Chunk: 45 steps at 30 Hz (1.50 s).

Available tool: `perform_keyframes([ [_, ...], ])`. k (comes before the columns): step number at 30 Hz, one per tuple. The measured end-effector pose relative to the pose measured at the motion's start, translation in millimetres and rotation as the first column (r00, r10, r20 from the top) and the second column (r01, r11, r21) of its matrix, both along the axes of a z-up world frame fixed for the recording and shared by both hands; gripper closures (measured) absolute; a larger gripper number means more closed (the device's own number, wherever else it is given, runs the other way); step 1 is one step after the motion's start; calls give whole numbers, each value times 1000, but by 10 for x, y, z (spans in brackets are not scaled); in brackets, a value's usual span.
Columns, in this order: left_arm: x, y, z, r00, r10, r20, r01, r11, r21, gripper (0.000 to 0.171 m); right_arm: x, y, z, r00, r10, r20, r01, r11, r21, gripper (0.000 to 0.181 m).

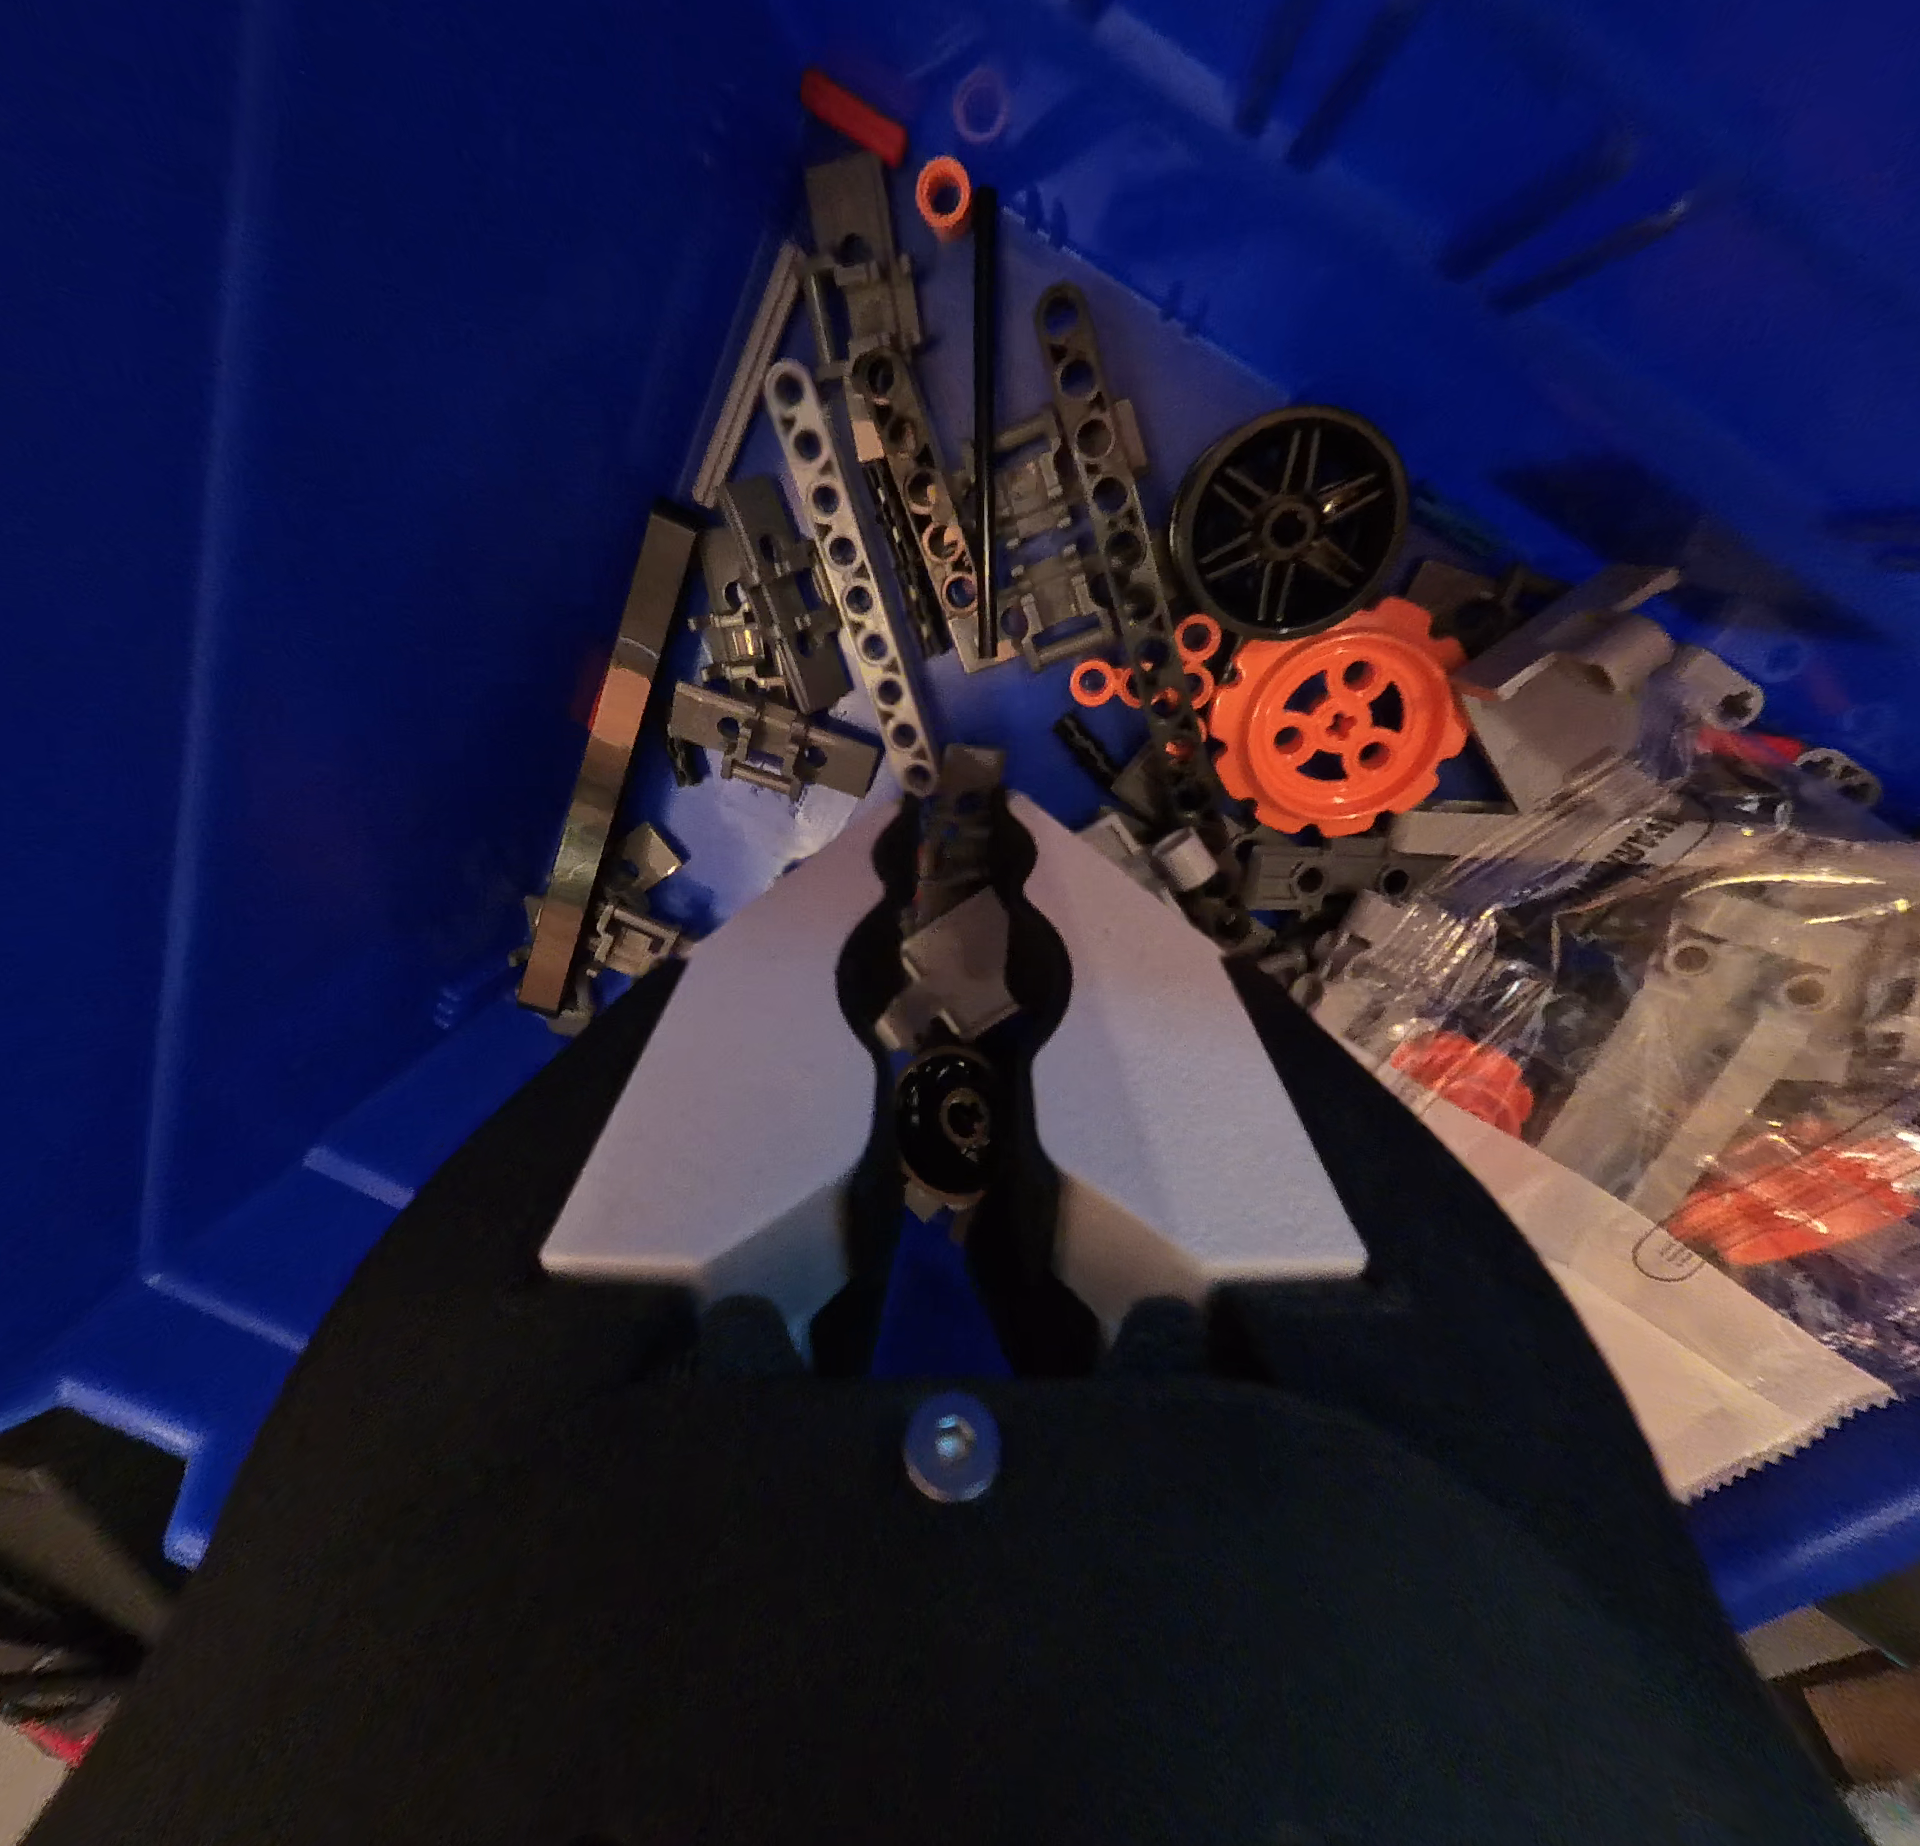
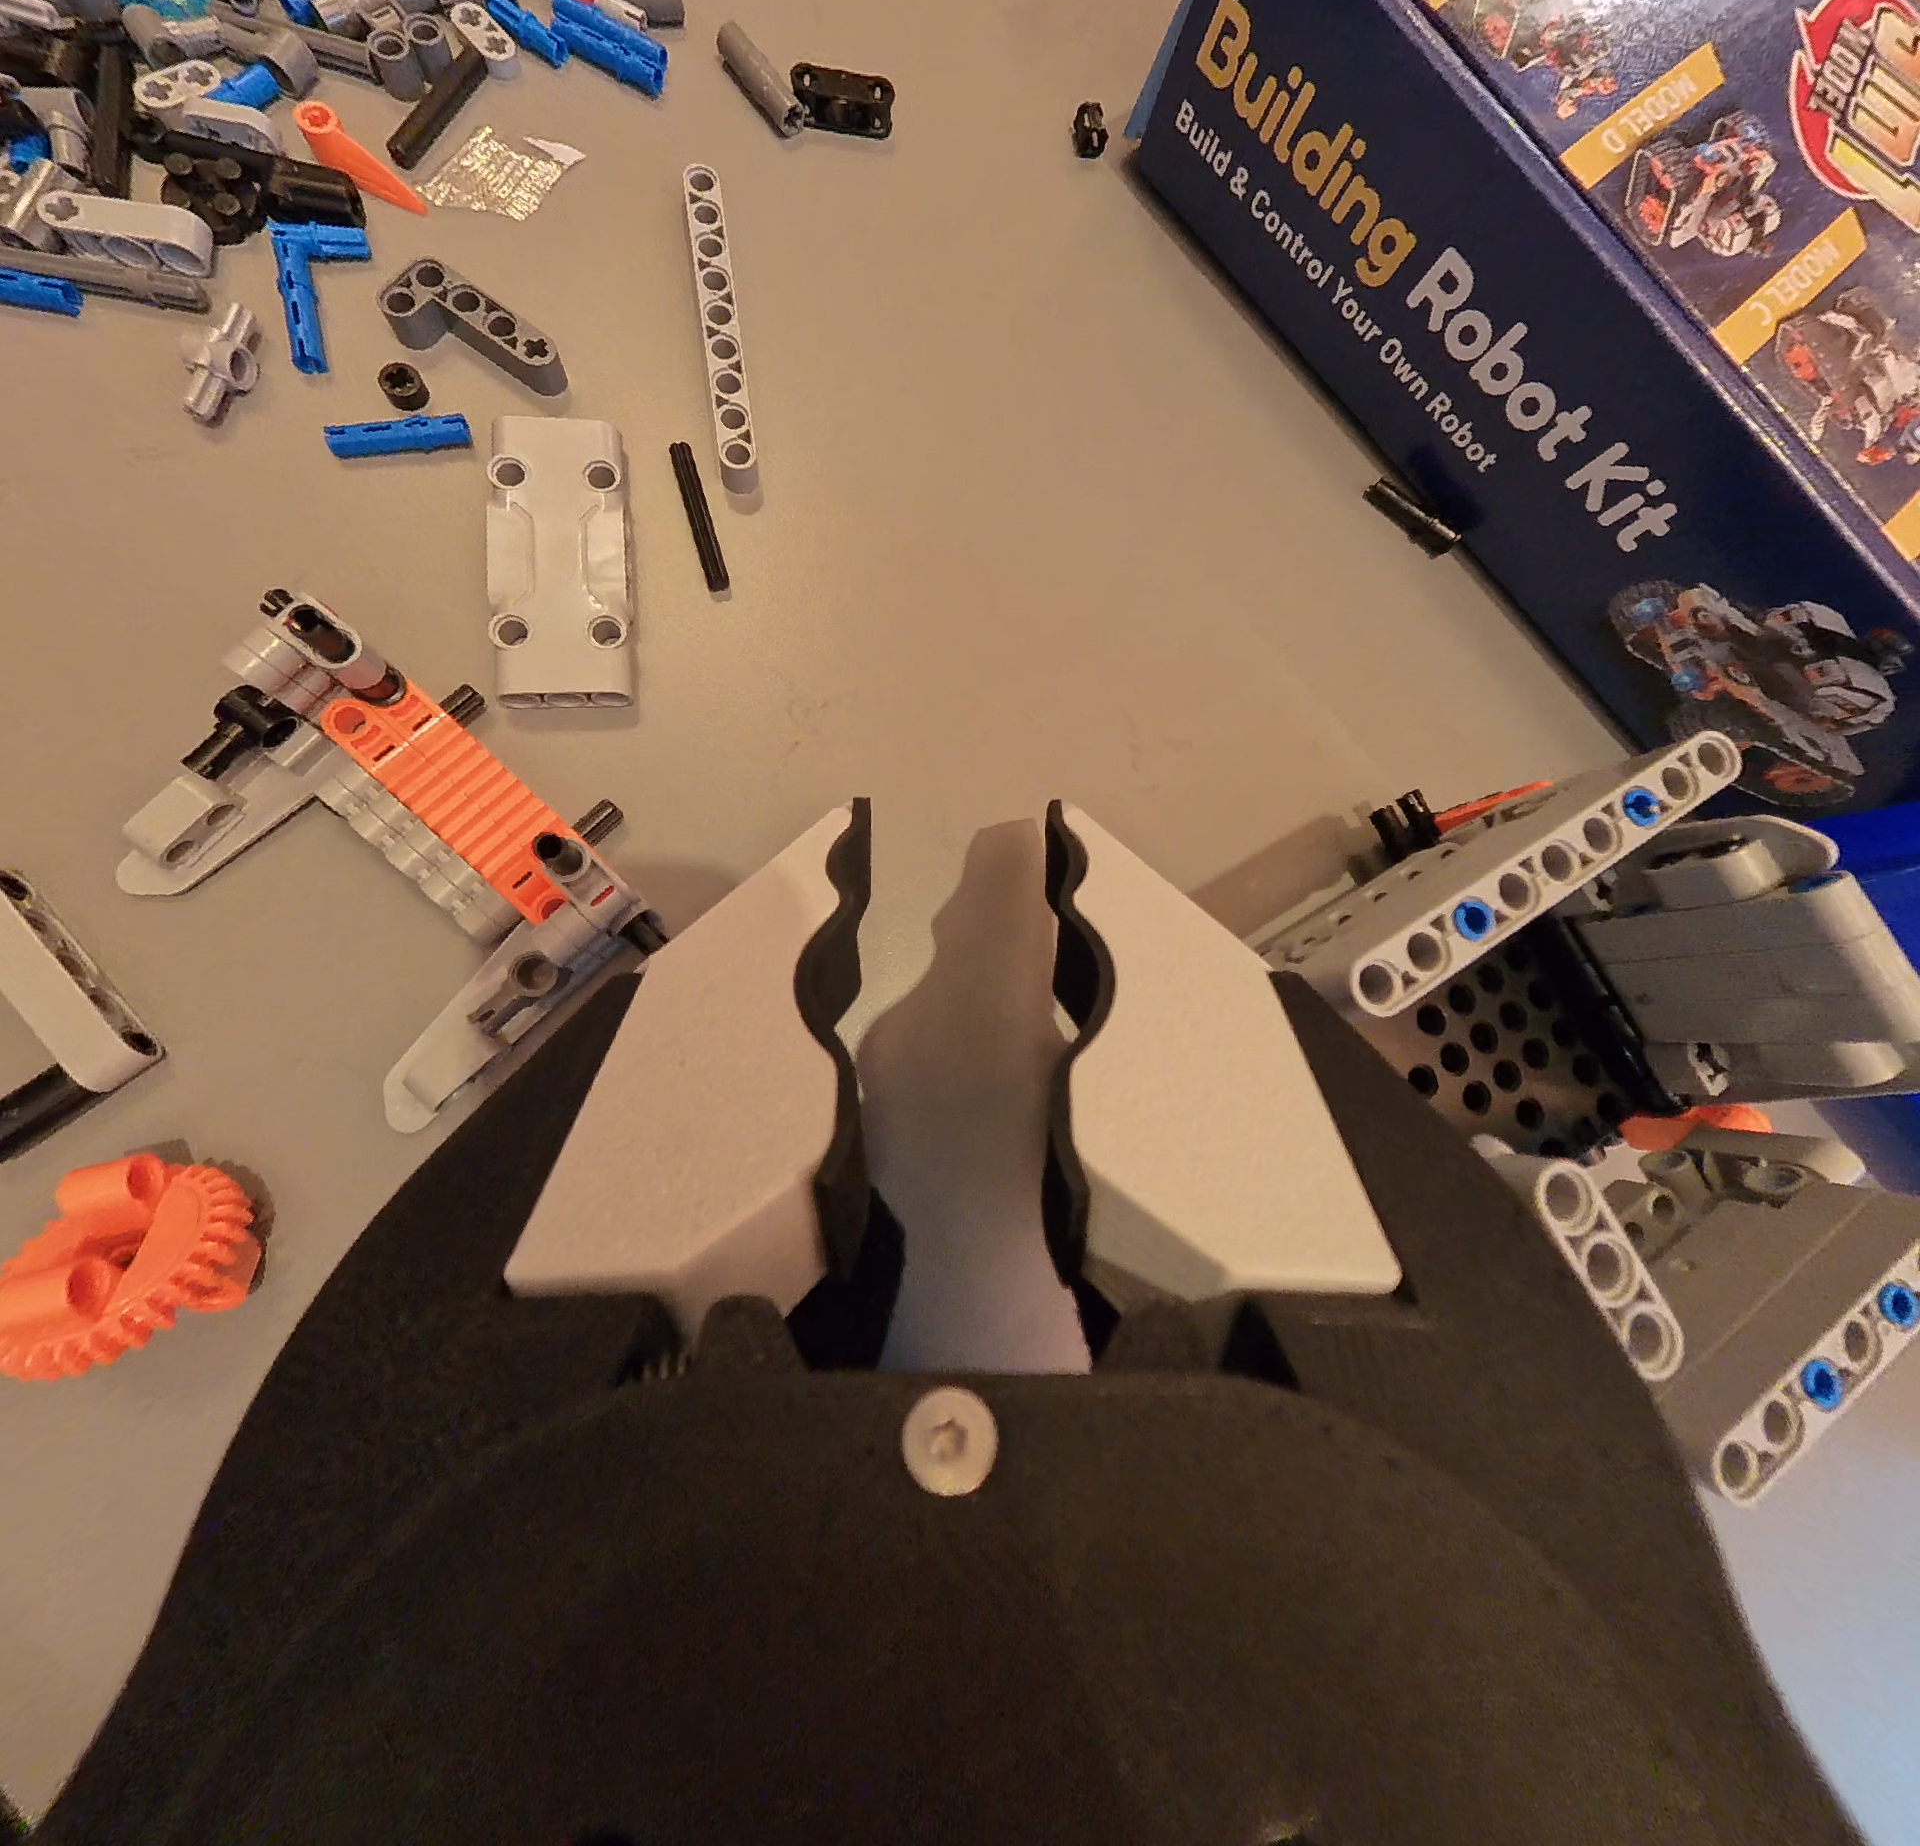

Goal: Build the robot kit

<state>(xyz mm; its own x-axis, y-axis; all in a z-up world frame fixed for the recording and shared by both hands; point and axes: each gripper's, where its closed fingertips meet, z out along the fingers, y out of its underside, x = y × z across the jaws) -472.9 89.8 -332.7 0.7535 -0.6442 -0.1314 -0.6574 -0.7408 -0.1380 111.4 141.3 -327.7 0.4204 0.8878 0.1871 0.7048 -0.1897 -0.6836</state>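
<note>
Blue bin (image 1: 364,653): plastic, fills the left wrist view; its floor shows at frame centre.
Left gripper (image 1: 951,840): jaws drawn narrow, clamped on a grey building-kit piece (image 1: 951,949) held between the black pads; a small black gear (image 1: 940,1121) sits below it, between the fingers.
Bin contents, centre: grey perforated beams (image 1: 852,575) and dark track links (image 1: 769,601) piled just ahead of the fingertips.
Bin contents, right of centre: black spoked wheel (image 1: 1288,518) touching an orange sprocket wheel (image 1: 1335,721) below it.
Bin contents, lower right: clear plastic bag of parts (image 1: 1662,986).
Right gripper (image 2: 956,820): jaws moderately apart, nothing between them, above a grey tabletop (image 2: 987,446).
Centre left, right wrist view: light grey panel piece (image 2: 561,560); a long grey beam (image 2: 717,326) lies near it.
Left of the fingers: orange-and-grey subassembly (image 2: 436,788).
Lower left edge: orange gear (image 2: 125,1266).
Upper left: heap of blue, grey and black connectors (image 2: 260,51).
Upper right: dark blue kit box (image 2: 1558,290) with printed lettering.
Right edge: partly built grey model (image 2: 1558,975), just beside the right finger.
</note>
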Motion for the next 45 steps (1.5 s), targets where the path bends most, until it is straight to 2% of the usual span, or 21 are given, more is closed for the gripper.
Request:
perform_keyframes([
  [7,-301,-114,17,991,38,-127,-41,999,-19,162,-3,-3,0,1000,3,1,-3,1000,0,150],
  [13,-341,-240,152,992,52,-113,-55,998,-26,165,-2,-3,11,1000,3,-2,-3,1000,3,150],
  [18,-376,-286,328,995,86,-54,-86,996,4,165,-7,-6,20,1000,6,-5,-6,1000,4,150],
  [24,-472,-255,570,995,97,-37,-93,991,91,155,-8,-7,35,1000,6,-9,-6,1000,9,150],
  [30,-501,-91,1084,998,58,-34,-46,956,290,145,-9,-7,40,1000,7,-11,-7,1000,10,150],
  [33,-420,91,1336,1000,27,-1,-25,919,394,122,-13,-7,45,1000,8,-13,-8,1000,11,150],
  [36,-300,315,1384,1000,-25,-17,30,893,450,111,-16,-12,63,1000,9,-20,-9,1000,15,150],
  [39,-311,561,1399,997,-30,-67,58,877,478,110,-21,-19,84,999,13,-29,-12,1000,18,150],
  [42,-442,758,1427,988,-62,-139,121,874,471,110,-38,-31,91,999,22,-40,-21,1000,14,150],
  [45,-565,900,1358,991,-79,-111,118,903,413,109,-67,-48,86,998,36,-44,-36,999,8,150],
])
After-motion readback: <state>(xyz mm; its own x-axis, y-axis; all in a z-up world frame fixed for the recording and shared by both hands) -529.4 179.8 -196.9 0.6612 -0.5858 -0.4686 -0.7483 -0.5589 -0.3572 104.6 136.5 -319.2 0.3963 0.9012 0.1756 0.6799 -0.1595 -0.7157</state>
